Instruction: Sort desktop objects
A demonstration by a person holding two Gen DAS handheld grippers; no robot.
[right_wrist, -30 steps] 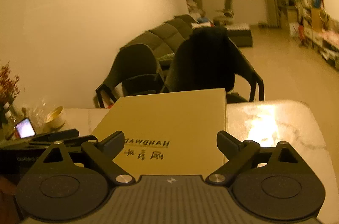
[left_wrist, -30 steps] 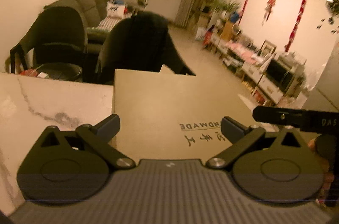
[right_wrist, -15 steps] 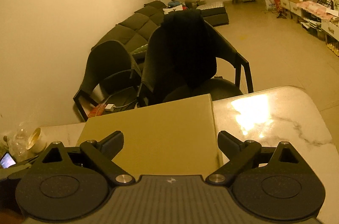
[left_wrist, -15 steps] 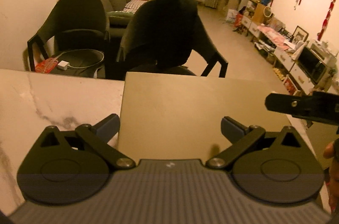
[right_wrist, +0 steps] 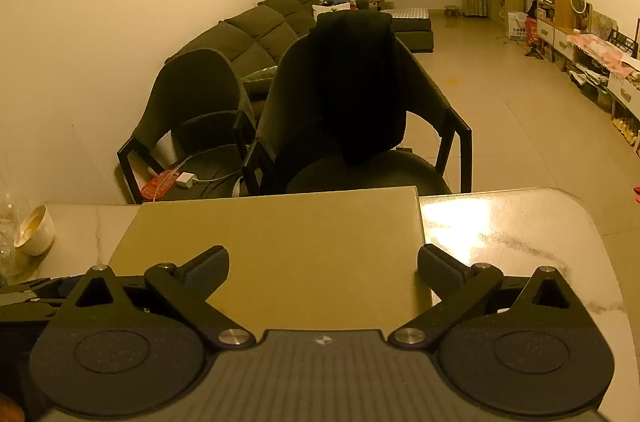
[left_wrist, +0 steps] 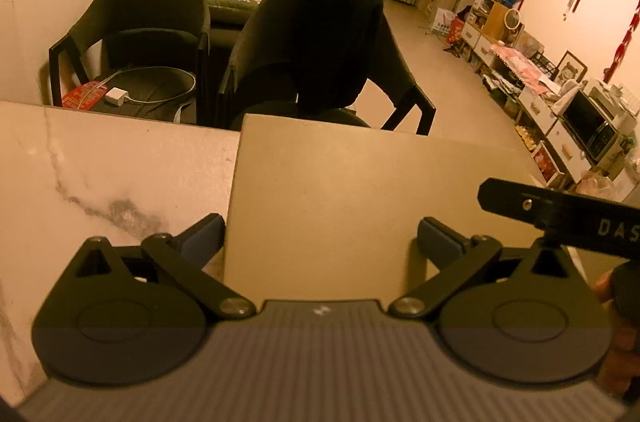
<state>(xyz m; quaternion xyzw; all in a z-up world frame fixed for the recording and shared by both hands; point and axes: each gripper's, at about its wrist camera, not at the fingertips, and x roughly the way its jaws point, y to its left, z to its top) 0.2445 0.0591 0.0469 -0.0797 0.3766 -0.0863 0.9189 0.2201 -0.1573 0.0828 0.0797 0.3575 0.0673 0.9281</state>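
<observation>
Two claws hover over one flat tan box (left_wrist: 352, 198) lying on the marble surface (left_wrist: 100, 174), its far edge reaching the surface's far rim. The left claw (left_wrist: 320, 240) is spread wide: its left finger (left_wrist: 202, 238) sits at the box's left edge and its right finger (left_wrist: 438, 240) is over the lid, neither visibly pressing. The right claw (right_wrist: 322, 268) has just been opening and is spread wide too, with the box below and between its fingers, the right finger (right_wrist: 440, 270) at the box's right edge. A small white bowl (right_wrist: 36, 230) stands on the surface well left of the box. Two dark chairs (right_wrist: 344, 102) stand beyond the surface.
</observation>
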